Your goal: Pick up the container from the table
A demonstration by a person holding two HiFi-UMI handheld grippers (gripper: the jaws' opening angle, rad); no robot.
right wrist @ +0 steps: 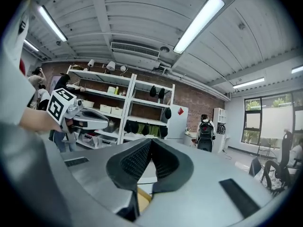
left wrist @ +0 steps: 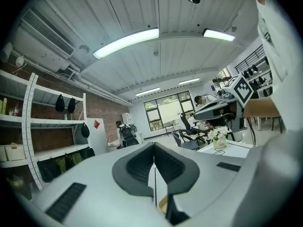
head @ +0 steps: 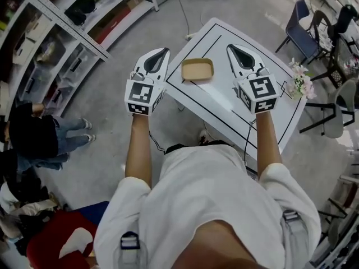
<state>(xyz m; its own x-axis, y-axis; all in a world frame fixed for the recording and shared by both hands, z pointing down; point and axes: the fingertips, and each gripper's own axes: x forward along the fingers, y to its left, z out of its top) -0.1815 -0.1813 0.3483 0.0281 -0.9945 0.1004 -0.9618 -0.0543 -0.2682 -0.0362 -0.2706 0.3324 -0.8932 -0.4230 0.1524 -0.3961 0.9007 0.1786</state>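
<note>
A shallow tan container (head: 197, 69) lies on the white table (head: 224, 97) near its far corner. My left gripper (head: 164, 51) hovers just left of it, over the table's left edge, jaws shut with nothing between them. On the container's other side my right gripper (head: 231, 47) is held above the table, jaws also shut and empty. Only a tan sliver of the container (left wrist: 162, 205) shows below the closed left gripper (left wrist: 154, 145) in the left gripper view. In the right gripper view, under the closed right gripper (right wrist: 150, 142), a corner of the container (right wrist: 143, 196) shows.
A small vase of flowers (head: 300, 83) stands at the table's right edge. Chairs (head: 307, 24) stand beyond the table at the right. Storage shelves (head: 67, 32) line the left side, with a person (head: 39, 136) standing beside them.
</note>
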